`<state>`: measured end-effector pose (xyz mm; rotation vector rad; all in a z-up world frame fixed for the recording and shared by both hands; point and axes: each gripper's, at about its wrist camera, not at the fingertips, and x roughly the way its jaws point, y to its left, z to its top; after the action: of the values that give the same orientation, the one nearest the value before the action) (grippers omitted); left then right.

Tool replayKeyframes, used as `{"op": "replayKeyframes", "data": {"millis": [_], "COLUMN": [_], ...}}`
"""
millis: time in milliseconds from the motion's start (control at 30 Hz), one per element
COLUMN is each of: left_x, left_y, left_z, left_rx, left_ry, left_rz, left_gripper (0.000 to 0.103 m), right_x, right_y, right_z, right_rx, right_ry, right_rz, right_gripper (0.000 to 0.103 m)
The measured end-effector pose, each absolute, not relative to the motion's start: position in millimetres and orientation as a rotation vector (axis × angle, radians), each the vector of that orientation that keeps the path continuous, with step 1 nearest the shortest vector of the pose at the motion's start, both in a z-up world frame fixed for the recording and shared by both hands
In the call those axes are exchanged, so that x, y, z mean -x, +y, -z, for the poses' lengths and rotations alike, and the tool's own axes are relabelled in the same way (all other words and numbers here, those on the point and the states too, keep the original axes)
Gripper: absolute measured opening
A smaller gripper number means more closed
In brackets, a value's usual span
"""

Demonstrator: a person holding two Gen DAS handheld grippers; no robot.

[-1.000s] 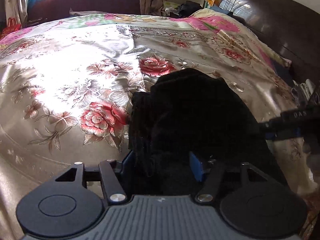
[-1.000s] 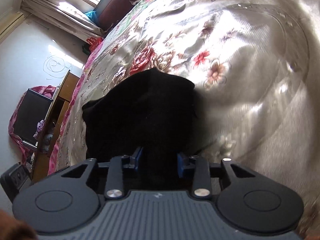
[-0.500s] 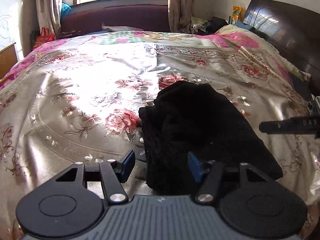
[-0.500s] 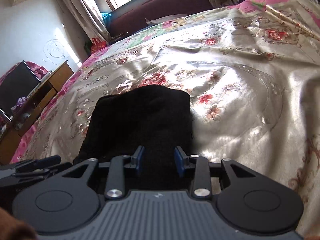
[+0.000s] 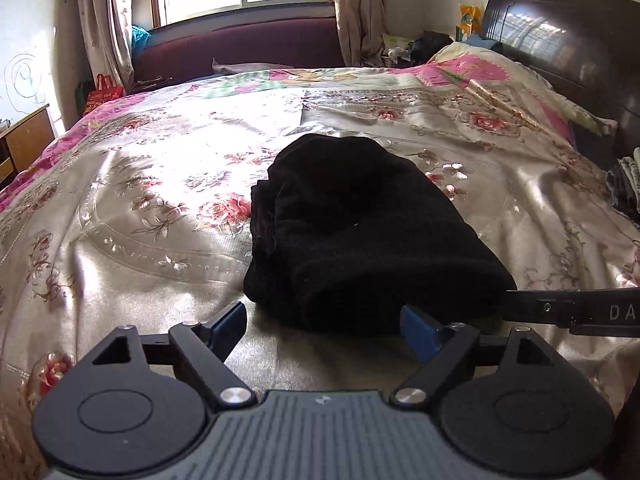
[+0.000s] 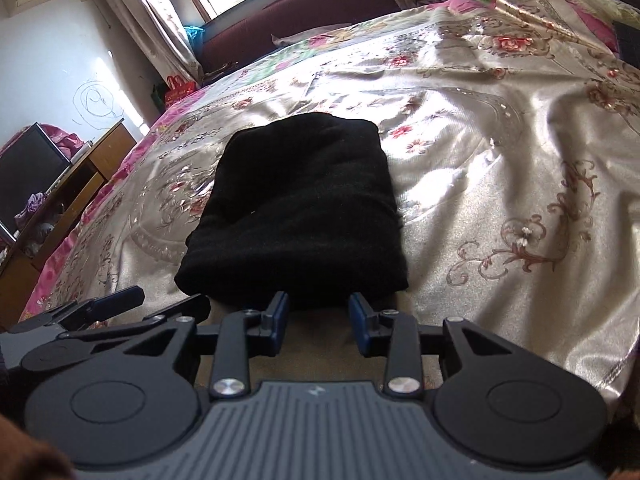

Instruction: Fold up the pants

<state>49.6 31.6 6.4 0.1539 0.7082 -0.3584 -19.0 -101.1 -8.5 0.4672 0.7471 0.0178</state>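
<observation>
Two grippers sit nearest: the left gripper (image 5: pixel 322 326) is opening wide, nothing between its blue pads; the right gripper (image 6: pixel 318 322) stands partly spread, gripping nothing. Just beyond both, folded black fleece pants (image 6: pixel 298 204) lie on the floral satin bedspread (image 6: pixel 500 184).

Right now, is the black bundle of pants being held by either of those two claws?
No: the pants lie folded on the bedspread, just beyond the right gripper and the opening left gripper, nothing between either's pads.
</observation>
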Motion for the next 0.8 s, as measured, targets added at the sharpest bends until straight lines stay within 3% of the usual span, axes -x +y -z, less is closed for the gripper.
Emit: {"op": "replayKeyframes", "data": {"millis": [100,800], "left_x": [-40,-21], "left_y": [29,27], "left_z": [-10,-11], "left_rx": [-0.175,-0.191], "left_ry": [0.675,0.648], "left_rz": [0.345,0.309], "left_gripper": [0.103,0.103], "right_x": [25,44], "right_y": [-98,-91], "right_z": [8,12], "right_rx": [-0.466,-0.479], "right_ry": [0.752,0.728], "right_rz": [-0.019,-0.003], "right_gripper": [0.036,0.039]}}
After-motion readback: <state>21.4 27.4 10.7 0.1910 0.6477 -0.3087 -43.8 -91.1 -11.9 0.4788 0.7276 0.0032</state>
